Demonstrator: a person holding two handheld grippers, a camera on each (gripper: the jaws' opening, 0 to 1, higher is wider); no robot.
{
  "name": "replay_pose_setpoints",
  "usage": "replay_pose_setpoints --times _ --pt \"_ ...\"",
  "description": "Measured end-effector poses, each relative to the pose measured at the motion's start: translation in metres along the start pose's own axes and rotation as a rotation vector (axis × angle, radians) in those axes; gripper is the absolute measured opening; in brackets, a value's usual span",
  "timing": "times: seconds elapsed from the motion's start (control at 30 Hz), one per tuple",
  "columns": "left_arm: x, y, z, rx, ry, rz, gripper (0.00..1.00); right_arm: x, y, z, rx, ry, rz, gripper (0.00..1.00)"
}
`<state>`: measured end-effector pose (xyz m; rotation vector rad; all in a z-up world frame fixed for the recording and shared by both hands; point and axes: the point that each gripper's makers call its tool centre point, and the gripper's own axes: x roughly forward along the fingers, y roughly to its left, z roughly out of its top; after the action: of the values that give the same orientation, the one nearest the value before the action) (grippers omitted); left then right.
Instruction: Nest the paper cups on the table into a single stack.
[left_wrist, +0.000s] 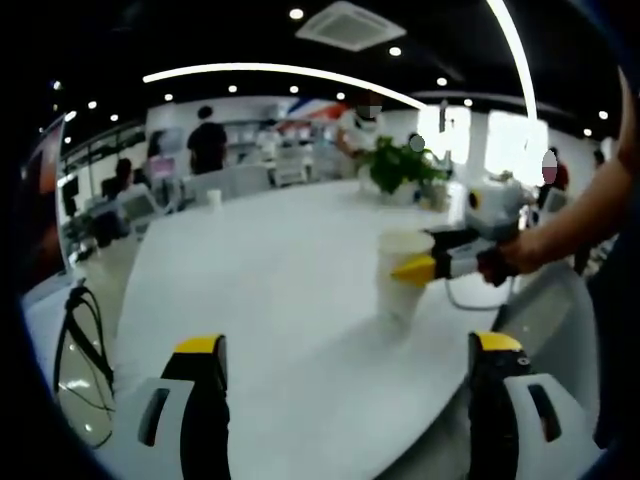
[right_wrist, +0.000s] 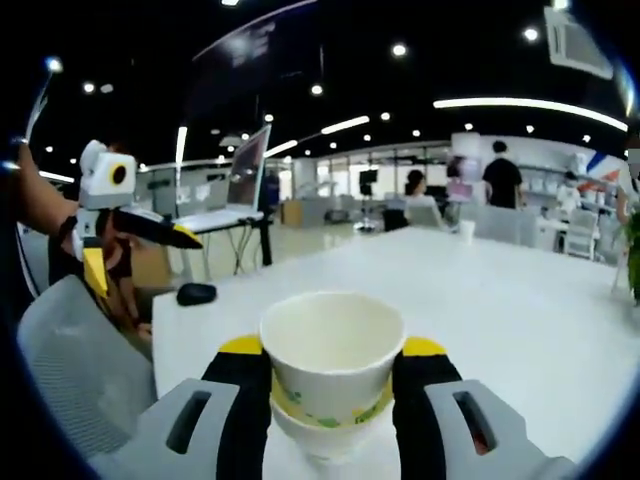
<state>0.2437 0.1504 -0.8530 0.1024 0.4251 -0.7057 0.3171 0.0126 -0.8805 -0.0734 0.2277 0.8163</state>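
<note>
An open office stretches behind a broad white table (left_wrist: 280, 290), with ceiling lights overhead, people standing at about twelve o'clock, a green plant (left_wrist: 400, 165) at one o'clock and a lone small cup (left_wrist: 214, 197) far off at eleven o'clock; in the left gripper view the left gripper (left_wrist: 345, 350) has its yellow-tipped jaws rising well apart at six o'clock with bare table between them, gaping and holding nothing; at three o'clock the right gripper (left_wrist: 425, 268), held in a person's hand (left_wrist: 500, 262), reaches in from the right and clasps the paper cups (left_wrist: 400, 280), which stand upright on the table; in the right gripper view the same table runs away toward desks, a laptop (right_wrist: 240, 185) at eleven o'clock and a dark mouse (right_wrist: 196, 293) at nine o'clock; the right gripper (right_wrist: 330, 375) pinches the paper cups (right_wrist: 332, 370) at six o'clock, one jaw touching each side, an upper cup nested in a lower one whose rim shows beneath; the left gripper (right_wrist: 135, 250) hangs at nine o'clock, its jaws spread and bare.
</note>
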Motion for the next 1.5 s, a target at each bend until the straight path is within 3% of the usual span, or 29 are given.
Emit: replay_pose_setpoints --times 0.13,0.2,0.37,0.5,0.6,0.7,0.83,1.0,1.13,1.27,1.5 --pt "0.001 -0.001 0.001 0.003 0.000 -0.005 0.98 0.000 0.002 0.000 -0.018 0.017 0.006 0.47" --pt "0.002 0.000 0.002 0.005 -0.001 -0.006 0.98 0.002 0.004 -0.002 -0.045 0.040 0.008 0.53" --pt "0.002 0.001 0.005 0.008 -0.003 -0.008 0.98 0.002 0.010 -0.001 -0.035 0.061 0.025 0.57" --pt "0.005 -0.001 0.006 0.012 -0.004 -0.014 0.98 -0.001 0.011 0.014 -0.041 0.035 0.034 0.62" --pt "0.008 -0.001 0.010 0.024 -0.012 -0.019 0.98 -0.005 0.010 0.030 -0.067 0.011 0.050 0.72" --pt "0.012 -0.002 0.017 0.026 -0.034 -0.026 0.98 -0.019 0.007 0.051 -0.086 -0.031 0.072 0.83" --pt "0.017 -0.002 0.020 0.033 -0.039 -0.033 0.98 -0.040 -0.010 0.062 -0.071 -0.048 0.045 0.95" --pt "0.024 -0.006 0.023 0.043 -0.050 -0.048 0.98 -0.085 -0.042 0.062 -0.123 -0.018 -0.036 1.00" --pt "0.032 -0.010 0.019 0.045 -0.047 -0.063 0.98 -0.118 -0.055 0.050 -0.073 0.012 -0.033 1.00" --pt "0.038 -0.014 0.015 0.083 -0.081 -0.070 0.98 -0.134 -0.056 0.029 -0.096 0.054 -0.047 1.00" --pt "0.039 -0.018 -0.017 0.101 -0.021 -0.085 0.98 -0.144 -0.054 0.008 -0.061 0.061 -0.064 1.00"
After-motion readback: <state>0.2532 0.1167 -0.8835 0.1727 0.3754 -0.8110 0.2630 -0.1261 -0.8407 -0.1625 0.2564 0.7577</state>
